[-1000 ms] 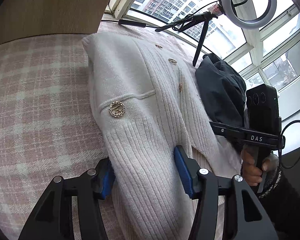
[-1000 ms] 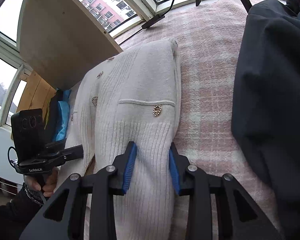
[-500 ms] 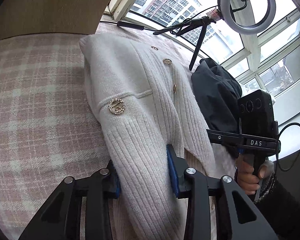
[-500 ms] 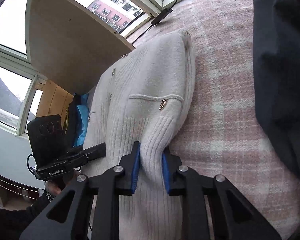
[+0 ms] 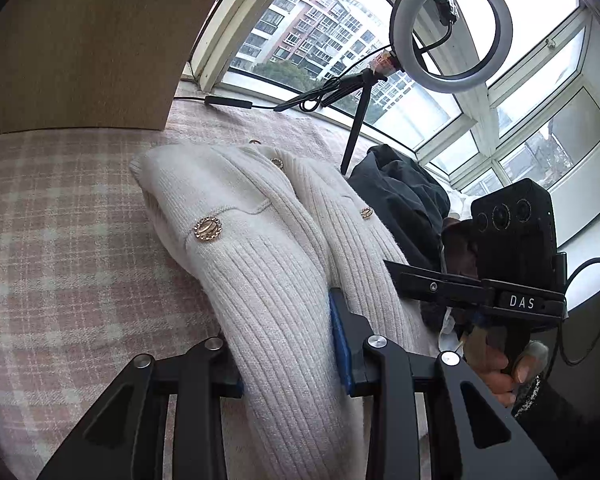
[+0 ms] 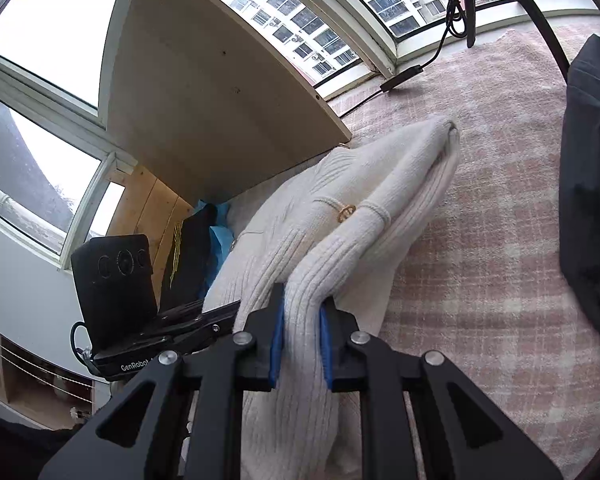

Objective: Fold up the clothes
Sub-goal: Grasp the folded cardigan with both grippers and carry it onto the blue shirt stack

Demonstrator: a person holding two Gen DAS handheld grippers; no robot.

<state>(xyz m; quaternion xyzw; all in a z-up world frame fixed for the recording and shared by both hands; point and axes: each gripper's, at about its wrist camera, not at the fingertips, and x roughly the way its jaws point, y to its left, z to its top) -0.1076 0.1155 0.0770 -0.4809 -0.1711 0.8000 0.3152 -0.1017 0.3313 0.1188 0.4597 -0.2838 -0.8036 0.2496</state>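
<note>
The cream cardigan (image 5: pixel 256 240) lies on the pink plaid cloth (image 5: pixel 60 248), its near ribbed hem lifted. The left gripper (image 5: pixel 288 344) has its jaws pinching one bunch of the hem; the right gripper (image 6: pixel 300 344) has its jaws pressed onto another bunch, just beside it. A dark garment (image 5: pixel 396 200) is heaped on the right, close to the cardigan. On the far side stand a ring light (image 5: pixel 452 28) on a tripod and a wooden board (image 6: pixel 204 92) by the window.
</note>
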